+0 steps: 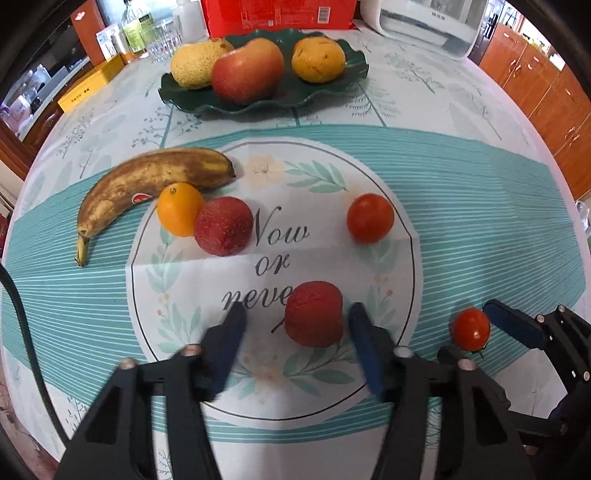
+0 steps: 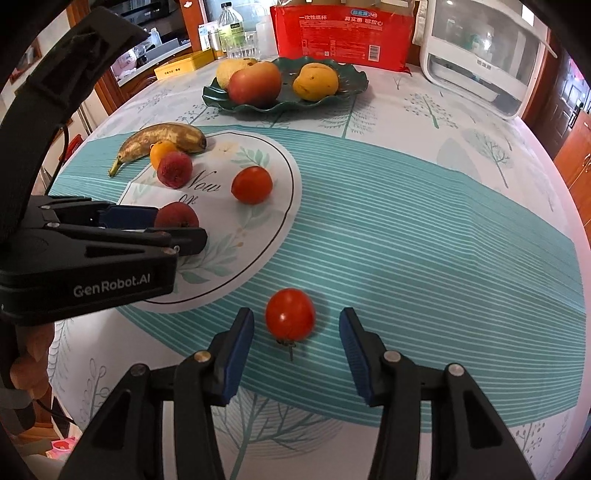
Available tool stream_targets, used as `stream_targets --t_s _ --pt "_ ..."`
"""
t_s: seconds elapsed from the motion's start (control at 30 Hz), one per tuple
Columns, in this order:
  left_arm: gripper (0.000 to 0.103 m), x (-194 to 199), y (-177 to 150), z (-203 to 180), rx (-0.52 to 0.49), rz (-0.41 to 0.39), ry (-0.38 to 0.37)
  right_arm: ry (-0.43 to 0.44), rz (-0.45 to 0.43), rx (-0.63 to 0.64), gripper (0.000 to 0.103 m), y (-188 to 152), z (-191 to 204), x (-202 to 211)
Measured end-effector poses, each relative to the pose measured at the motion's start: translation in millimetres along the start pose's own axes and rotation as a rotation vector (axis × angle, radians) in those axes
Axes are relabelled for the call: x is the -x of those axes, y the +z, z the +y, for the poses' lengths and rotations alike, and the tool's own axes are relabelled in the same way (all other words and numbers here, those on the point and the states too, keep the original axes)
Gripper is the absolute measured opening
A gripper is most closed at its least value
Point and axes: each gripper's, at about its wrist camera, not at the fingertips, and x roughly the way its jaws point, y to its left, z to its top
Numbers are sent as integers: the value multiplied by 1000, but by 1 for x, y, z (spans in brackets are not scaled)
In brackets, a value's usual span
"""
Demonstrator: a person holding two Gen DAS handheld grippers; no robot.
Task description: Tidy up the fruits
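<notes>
My left gripper (image 1: 297, 315) is open, its fingers on either side of a dark red fruit (image 1: 314, 314) on the tablecloth, not touching. My right gripper (image 2: 296, 319) is open around a small tomato (image 2: 290, 314), also lying on the cloth. Further off lie a second tomato (image 1: 370, 218), another dark red fruit (image 1: 223, 226), a small orange fruit (image 1: 180, 208) and a browned banana (image 1: 147, 184). A dark green plate (image 1: 332, 88) at the back holds an apple (image 1: 247, 72) and two yellow fruits.
Behind the plate stand a red package (image 2: 343, 33), a white appliance (image 2: 480, 55), bottles and glasses (image 1: 155, 33) and a yellow box (image 1: 90, 85). The round table's edge curves off left and right. Wooden cabinets (image 1: 546, 96) stand to the right.
</notes>
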Motion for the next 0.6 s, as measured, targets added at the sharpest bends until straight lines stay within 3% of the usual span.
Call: stream_targets --t_s 0.1,0.3,0.6 --pt "67 0 0 2 16 4 -9 2 1 -2 49 0 0 0" --pt "83 -2 2 7 40 19 -31 10 4 -11 49 2 -1 -1" --pt "83 4 -4 10 41 10 -15 32 21 -19 49 4 -2 0"
